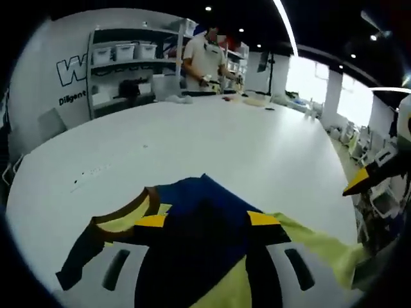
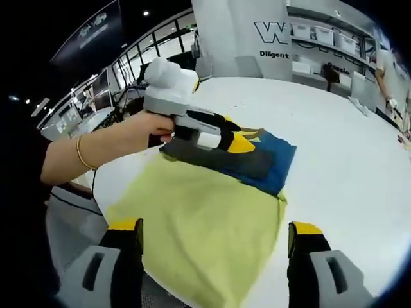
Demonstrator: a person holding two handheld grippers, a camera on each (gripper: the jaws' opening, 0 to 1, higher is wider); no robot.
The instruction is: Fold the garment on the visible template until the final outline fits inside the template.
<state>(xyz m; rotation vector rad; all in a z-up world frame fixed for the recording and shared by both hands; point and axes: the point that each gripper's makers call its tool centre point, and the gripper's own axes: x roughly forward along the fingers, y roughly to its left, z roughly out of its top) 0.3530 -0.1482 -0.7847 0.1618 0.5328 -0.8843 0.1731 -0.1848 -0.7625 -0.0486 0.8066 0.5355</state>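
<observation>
In the left gripper view, the left gripper [image 1: 205,231] rises from the near edge with its yellow-tipped jaws set on either side of the garment [image 1: 199,212]; dark blue and yellow-green cloth bunches between them, so it appears to be gripping a fold, though the cloth hides whether the tips actually pinch. The garment lies at the near edge of a wide white worktop [image 1: 192,141], with a dark sleeve trailing to the left. Far across the worktop a person [image 1: 204,61] stands by shelves [image 1: 128,64]. In the right gripper view, the right gripper [image 2: 215,247] hangs with its jaws spread wide and empty, just above the near yellow-green part of the garment [image 2: 205,224]. Beyond it, a hand [image 2: 138,131] holds the left gripper [image 2: 225,138] down on the blue far end of the cloth. The garment's long axis runs from the right gripper away towards the left one, so the right gripper is nearer the loose near edge, which probably needs folding next. No template outline is discernible.
</observation>
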